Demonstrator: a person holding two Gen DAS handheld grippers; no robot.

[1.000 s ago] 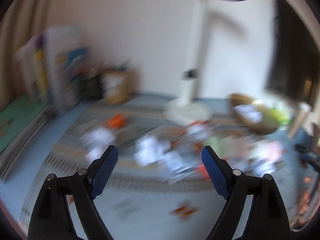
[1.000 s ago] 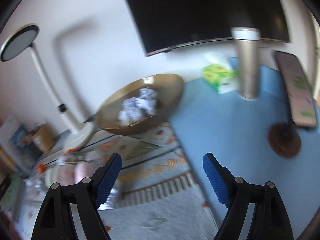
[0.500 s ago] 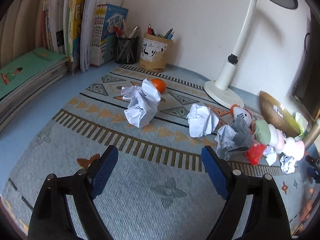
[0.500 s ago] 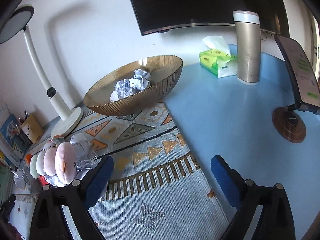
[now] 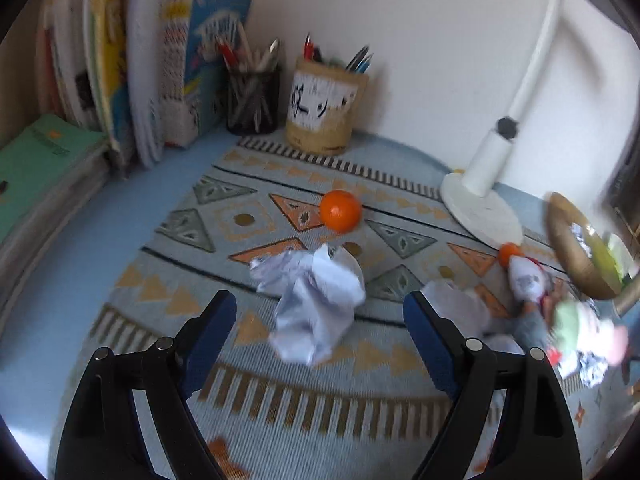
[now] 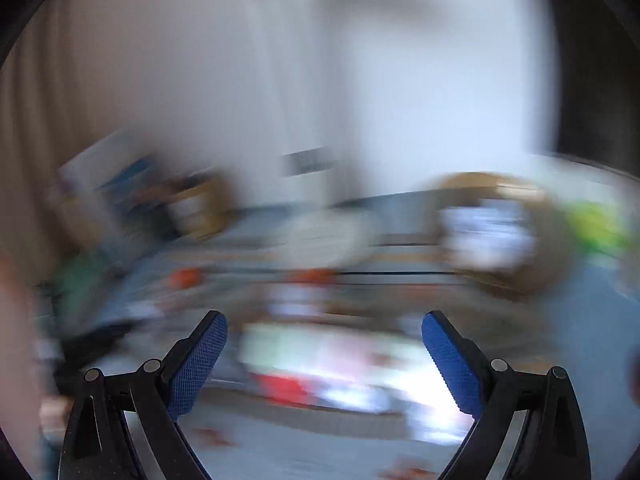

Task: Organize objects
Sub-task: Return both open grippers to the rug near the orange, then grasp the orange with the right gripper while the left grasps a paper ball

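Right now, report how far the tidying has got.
Done: some crumpled paper already sits in the gold bowl. In hand: nothing; the open left tool frames a paper ball on the mat. Left: that ball, another paper wad, the toys. The right view is blurred.

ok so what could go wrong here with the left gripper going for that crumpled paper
The left gripper is open, with the crumpled paper ball just ahead between its fingers. Closing early might pinch only a loose fold. Pushing farther could nudge the paper into the orange behind it and roll it. The right wrist view is too blurred to tell what the open right gripper is near.
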